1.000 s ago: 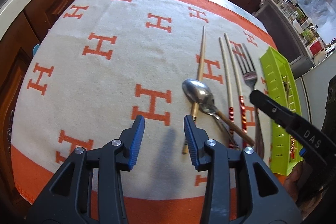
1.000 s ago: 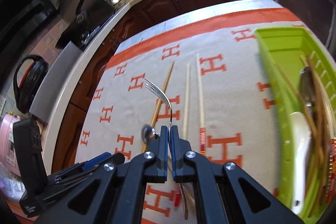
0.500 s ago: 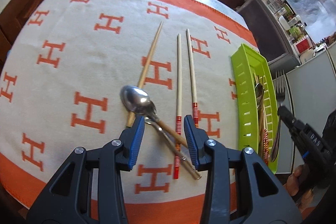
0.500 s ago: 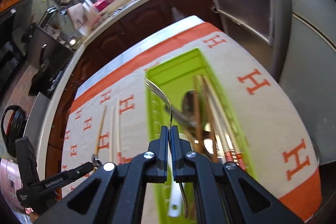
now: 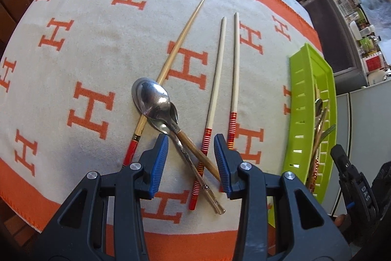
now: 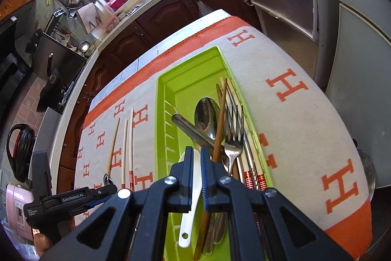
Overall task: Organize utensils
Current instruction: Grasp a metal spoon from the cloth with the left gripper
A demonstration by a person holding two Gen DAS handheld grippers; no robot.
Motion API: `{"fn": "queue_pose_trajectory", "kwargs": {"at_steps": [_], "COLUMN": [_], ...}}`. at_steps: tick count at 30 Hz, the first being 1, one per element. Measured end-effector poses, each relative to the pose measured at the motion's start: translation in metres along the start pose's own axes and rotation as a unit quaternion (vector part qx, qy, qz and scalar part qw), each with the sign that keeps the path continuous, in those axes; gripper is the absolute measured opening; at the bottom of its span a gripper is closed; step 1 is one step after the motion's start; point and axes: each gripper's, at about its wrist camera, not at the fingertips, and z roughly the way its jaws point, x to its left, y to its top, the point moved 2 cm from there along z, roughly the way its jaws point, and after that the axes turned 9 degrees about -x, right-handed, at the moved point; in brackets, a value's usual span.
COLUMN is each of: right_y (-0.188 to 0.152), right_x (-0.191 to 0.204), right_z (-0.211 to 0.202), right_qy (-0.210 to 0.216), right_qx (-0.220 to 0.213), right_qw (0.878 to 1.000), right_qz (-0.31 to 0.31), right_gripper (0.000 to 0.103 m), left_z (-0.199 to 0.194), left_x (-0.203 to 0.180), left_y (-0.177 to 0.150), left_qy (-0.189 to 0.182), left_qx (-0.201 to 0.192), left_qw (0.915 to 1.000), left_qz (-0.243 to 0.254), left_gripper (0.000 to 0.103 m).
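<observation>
The left gripper (image 5: 191,160), parted and empty, hovers over the crossed spoons (image 5: 156,99) on the cloth (image 5: 80,36); I'd straddle one handle, clear of the chopsticks (image 5: 215,87). Rightward, the right gripper (image 6: 197,164) is just opening above the green tray (image 6: 161,114), the fork (image 6: 233,136) lying inside, free cloth beyond.

Patterned cloth (image 5: 85,45), loose chopsticks (image 5: 216,80), spoons (image 5: 152,99), green tray (image 6: 190,80)

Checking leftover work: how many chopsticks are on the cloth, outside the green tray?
3. A brown chopstick runs under the spoons. To its right lie the left pale chopstick and the right pale chopstick, both red-banded. None appear hidden.
</observation>
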Motion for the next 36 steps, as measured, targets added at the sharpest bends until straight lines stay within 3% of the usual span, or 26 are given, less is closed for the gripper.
{"fn": "queue_pose_trajectory", "kwargs": {"at_steps": [7, 12, 18, 32, 33, 36], "right_y": [-0.002, -0.003, -0.004, -0.005, -0.006, -0.009], "right_x": [-0.006, -0.011, -0.014, -0.012, -0.011, -0.008], "right_z": [-0.004, -0.006, -0.007, -0.008, -0.008, -0.009], "right_qy": [0.010, 0.010, 0.015, 0.018, 0.017, 0.018], "right_qx": [0.000, 0.001, 0.003, 0.005, 0.006, 0.009], "right_qw": [1.000, 1.000, 1.000, 1.000, 1.000, 1.000], "right_qz": [0.008, 0.016, 0.023, 0.022, 0.022, 0.018], "right_gripper": [0.006, 0.006, 0.006, 0.006, 0.006, 0.006], "left_z": [0.014, 0.018, 0.019, -0.020, -0.023, -0.035], "left_x": [-0.004, -0.008, -0.014, -0.035, -0.035, -0.035], "left_y": [0.007, 0.015, 0.017, -0.009, -0.010, -0.014], "left_qy": [0.029, 0.049, 0.014, -0.033, -0.037, -0.042], "left_qx": [-0.003, -0.023, -0.030, -0.058, -0.058, -0.071], "left_qw": [0.9995, 0.9985, 0.9993, 0.9937, 0.9934, 0.9914], "left_qz": [-0.013, 0.001, 0.020, 0.090, 0.092, 0.101], "left_gripper": [0.035, 0.020, 0.008, 0.006, 0.001, 0.000]}}
